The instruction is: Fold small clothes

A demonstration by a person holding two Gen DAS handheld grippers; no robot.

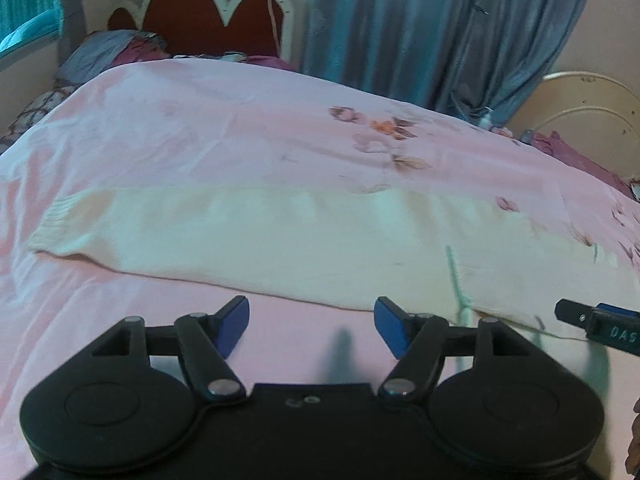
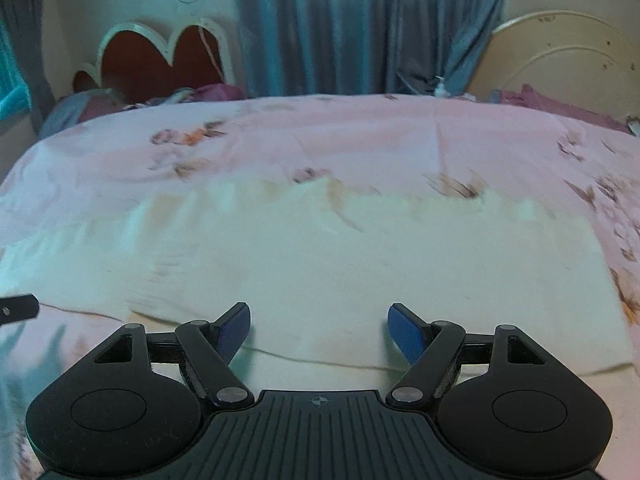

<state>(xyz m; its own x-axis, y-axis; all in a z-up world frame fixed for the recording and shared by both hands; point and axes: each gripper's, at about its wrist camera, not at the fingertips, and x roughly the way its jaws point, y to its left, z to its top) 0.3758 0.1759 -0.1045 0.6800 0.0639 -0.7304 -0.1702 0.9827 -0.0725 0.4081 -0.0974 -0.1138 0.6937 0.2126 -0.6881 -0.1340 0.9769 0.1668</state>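
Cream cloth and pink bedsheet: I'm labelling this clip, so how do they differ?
The cream cloth is plain; the pink bedsheet has a flower print. The cloth is a small long strip lying on the sheet; the sheet covers the whole bed. Both lie mostly flat, and neither is gripped.

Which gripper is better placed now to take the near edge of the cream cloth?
Probably right: the right gripper is open over the cream cloth's near edge. The left gripper is over pink bedsheet.
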